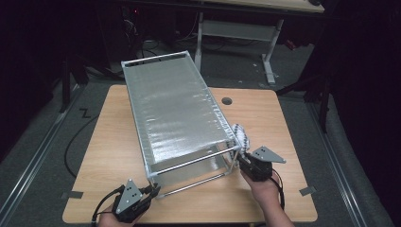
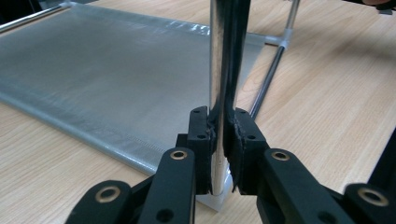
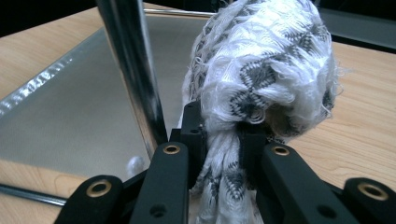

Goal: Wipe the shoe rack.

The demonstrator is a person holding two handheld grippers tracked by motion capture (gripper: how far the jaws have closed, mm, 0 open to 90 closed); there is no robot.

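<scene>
1. Gripping with our left tool point(image 1: 152, 190), jaws pinched tight on the upright metal post point(image 2: 217, 70) at the near-left corner of the rack point(image 1: 175, 109).
2. We see the rack's mesh shelf point(image 2: 107, 79) spreading ahead and left of that tool, just above the tabletop point(image 2: 336, 93).
3. Our right tool point(image 1: 242, 160) is closed on a white-and-grey woven cloth point(image 3: 266, 70), bunched above its jaws.
4. Rack's near-right post point(image 3: 133, 70) stands just left of that tool, beside the cloth.
</scene>
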